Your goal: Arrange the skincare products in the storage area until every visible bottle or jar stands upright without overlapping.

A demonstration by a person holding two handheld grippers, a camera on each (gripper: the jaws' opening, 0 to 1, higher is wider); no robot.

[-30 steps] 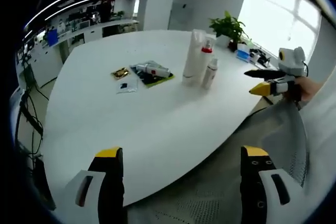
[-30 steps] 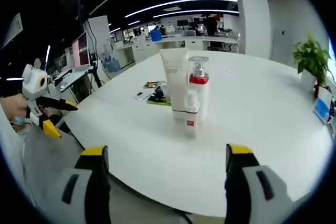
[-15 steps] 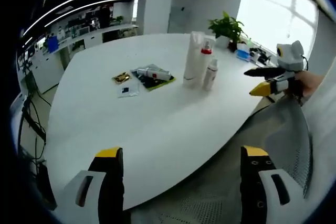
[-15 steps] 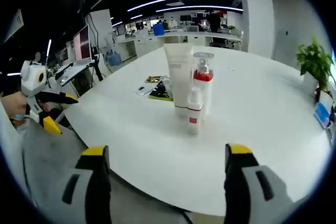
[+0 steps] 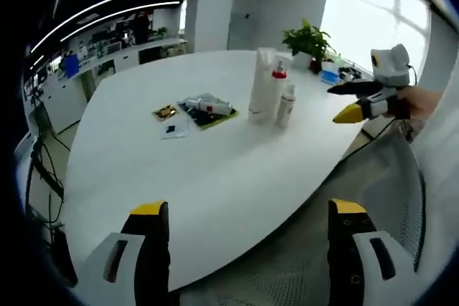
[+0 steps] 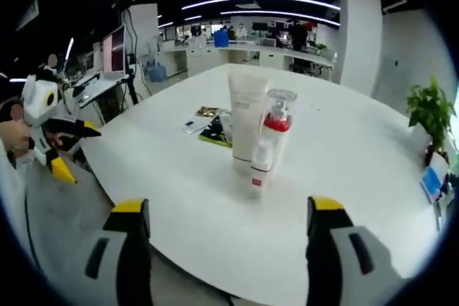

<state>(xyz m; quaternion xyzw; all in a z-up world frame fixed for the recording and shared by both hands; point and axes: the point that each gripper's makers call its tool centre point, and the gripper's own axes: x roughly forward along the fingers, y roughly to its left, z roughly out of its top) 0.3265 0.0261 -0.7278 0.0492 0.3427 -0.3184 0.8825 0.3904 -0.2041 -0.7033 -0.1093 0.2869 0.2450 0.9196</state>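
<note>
In the left gripper view, the left claw sits at 6 o'clock with its yellow-tipped jaws wide apart and nothing between them, hanging off the near edge of the white surface. At about 11 o'clock lie a small gold packet, a clear sachet and a tube lying flat on a green-edged card. Just past 12 o'clock three products stand upright, close together: a tall white tube, a pump bottle with a red collar and a small spray bottle. Behind them is a potted plant. At 2 o'clock the right claw, held in a hand, has its jaws parted, off the surface's edge.

In the right gripper view, the left claw shows at 9 o'clock, jaws apart; the three upright products stand at centre, and the right claw's own jaws are wide apart and empty at 6 o'clock.
</note>
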